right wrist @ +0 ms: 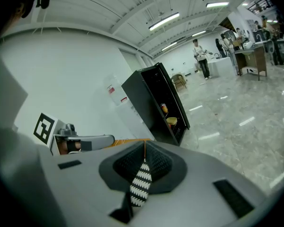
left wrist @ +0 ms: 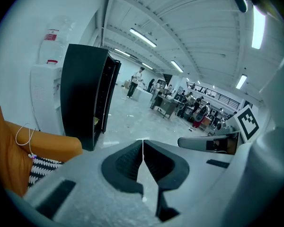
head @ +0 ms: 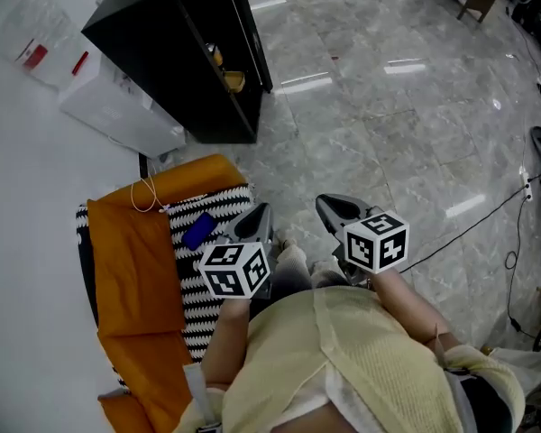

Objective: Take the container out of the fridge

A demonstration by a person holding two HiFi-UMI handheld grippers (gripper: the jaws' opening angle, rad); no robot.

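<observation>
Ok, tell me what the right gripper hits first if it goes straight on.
Probably the black fridge: the right gripper, jaws shut, points toward its side wall. An orange cushion edge shows just under that line; depth is unclear.

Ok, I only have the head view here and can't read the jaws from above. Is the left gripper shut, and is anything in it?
Observer: The left gripper has its jaws together at the tips, with nothing between them.
Operator: And the right one?
Observer: The right gripper is also shut and empty. The striped cloth seen through the gap below its tips lies beyond the jaws and is not gripped.
Operator: Is anyone standing near the fridge?
Observer: No. The left gripper view shows people far across the hall, well beyond the fridge, and nobody close to it.
</observation>
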